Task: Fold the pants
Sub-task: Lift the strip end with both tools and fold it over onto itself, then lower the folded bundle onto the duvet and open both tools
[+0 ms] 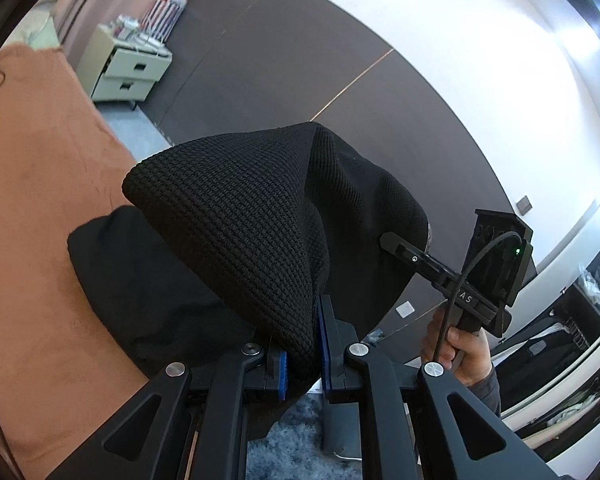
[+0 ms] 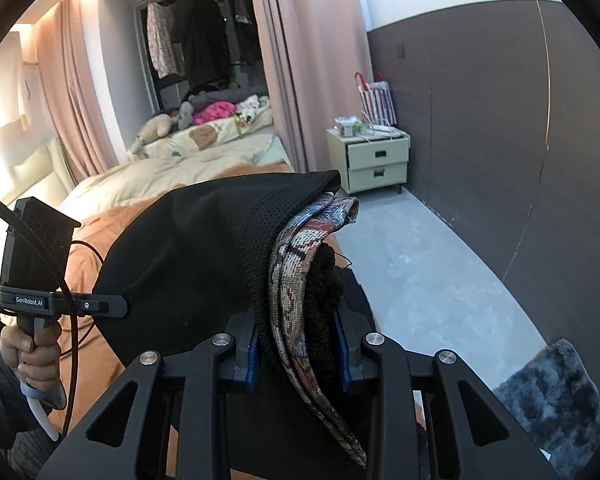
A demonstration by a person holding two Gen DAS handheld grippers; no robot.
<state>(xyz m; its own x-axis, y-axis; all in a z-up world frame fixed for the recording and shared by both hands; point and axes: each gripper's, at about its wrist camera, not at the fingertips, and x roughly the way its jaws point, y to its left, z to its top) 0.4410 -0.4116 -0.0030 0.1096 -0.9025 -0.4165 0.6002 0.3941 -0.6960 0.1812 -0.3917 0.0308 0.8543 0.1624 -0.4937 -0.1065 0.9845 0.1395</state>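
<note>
The pants (image 1: 236, 220) are black knit cloth with a patterned woven lining (image 2: 300, 248). My left gripper (image 1: 303, 364) is shut on one bunched edge of the pants, held up off the bed. My right gripper (image 2: 298, 356) is shut on another edge, where black cloth and lining are pinched together between the blue pads. The rest of the pants hangs down onto the orange bed cover (image 1: 40, 184). Each gripper shows in the other's view: the right one (image 1: 396, 246) and the left one (image 2: 116, 306), both shut into the cloth.
A cream bedside cabinet (image 2: 374, 160) with two drawers stands against the dark wall panel (image 2: 500, 120). Grey floor (image 2: 412, 264) lies beside the bed, with a grey shaggy rug (image 2: 556, 400). Bedding and soft toys (image 2: 204, 128) lie farther back.
</note>
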